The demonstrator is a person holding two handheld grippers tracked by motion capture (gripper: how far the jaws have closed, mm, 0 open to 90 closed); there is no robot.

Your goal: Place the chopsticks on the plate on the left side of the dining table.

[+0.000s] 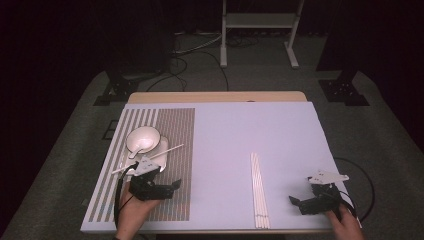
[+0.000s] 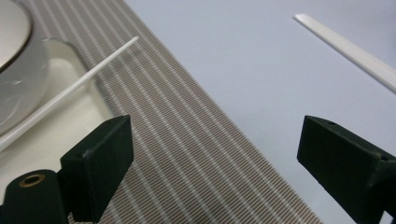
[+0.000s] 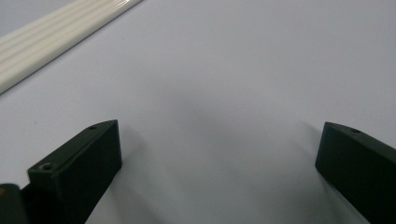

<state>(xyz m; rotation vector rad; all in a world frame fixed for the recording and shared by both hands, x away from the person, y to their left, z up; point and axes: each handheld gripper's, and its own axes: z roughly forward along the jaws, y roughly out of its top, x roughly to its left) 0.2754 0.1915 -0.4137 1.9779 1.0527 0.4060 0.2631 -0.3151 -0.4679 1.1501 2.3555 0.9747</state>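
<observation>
A white bowl point(image 1: 142, 139) stands on a white rectangular plate point(image 1: 163, 149) on the striped placemat point(image 1: 175, 130) at the left. One thin white stick point(image 1: 167, 151) lies slanted across the plate; in the left gripper view this stick point(image 2: 70, 92) runs past the bowl point(image 2: 11, 70). My left gripper point(image 1: 172, 187) hovers over the mat just in front of the plate, jaws open and empty point(image 2: 215, 140). A bundle of several white sticks point(image 1: 259, 190) lies right of centre. My right gripper point(image 1: 298, 205) sits to its right, open over bare table point(image 3: 219, 140), with the bundle point(image 3: 56, 37) at upper left.
The white table top point(image 1: 240, 130) stretches between the mat and the bundle. A metal stand point(image 1: 257, 30) and cables lie on the floor beyond the table's far edge. The bundle's far end point(image 2: 350, 49) appears in the left gripper view.
</observation>
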